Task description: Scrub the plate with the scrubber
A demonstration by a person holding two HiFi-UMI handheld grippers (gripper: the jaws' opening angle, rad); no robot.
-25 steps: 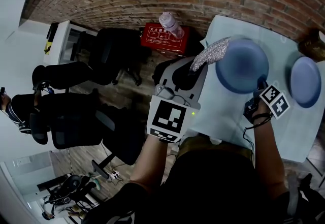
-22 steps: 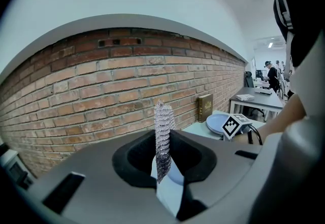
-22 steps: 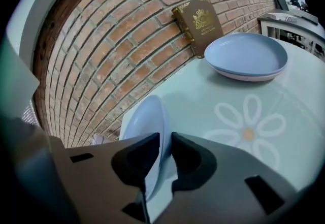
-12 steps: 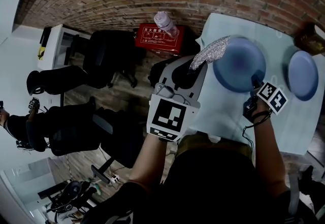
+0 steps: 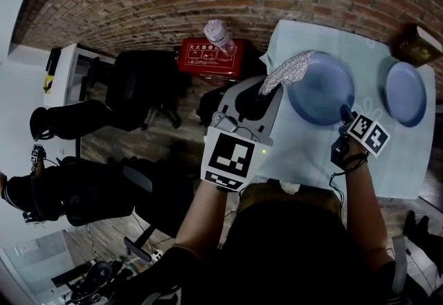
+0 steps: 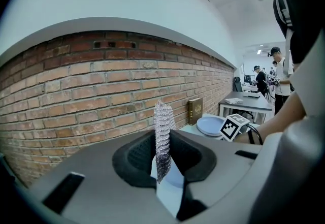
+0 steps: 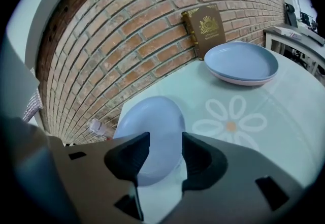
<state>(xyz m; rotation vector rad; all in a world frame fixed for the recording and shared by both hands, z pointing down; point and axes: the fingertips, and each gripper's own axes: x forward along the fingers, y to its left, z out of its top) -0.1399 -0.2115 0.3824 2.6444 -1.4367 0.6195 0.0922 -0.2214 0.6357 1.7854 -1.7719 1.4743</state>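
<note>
**Scrubber clamped at the plate's left edge, right jaws wide open**

The left gripper is closed on the scrubber, a strip of silver mesh. In the left gripper view the mesh stands upright, pinched between the two dark pads. It sticks out well past them, toward the brick wall. From the head view the free end of the scrubber reaches over the far left rim of the plate. Whether it touches the rim cannot be told.

The plate is pale blue and lies on the table, toward its left side.

The right gripper is at the plate's near right edge, with its marker cube just behind. Its jaws have just been opening and now stand wide apart. In the right gripper view the near rim of the plate shows in the gap between them, and the pads do not press on it.

To the right of the plate a second plate, also pale blue, lies well apart from it. A flower print on the table shows between the two. A brown book leans against the wall just beyond the second plate.

Off the table's left edge, lower down, there is a red box with a bottle by it. Dark chairs stand farther left.
</note>
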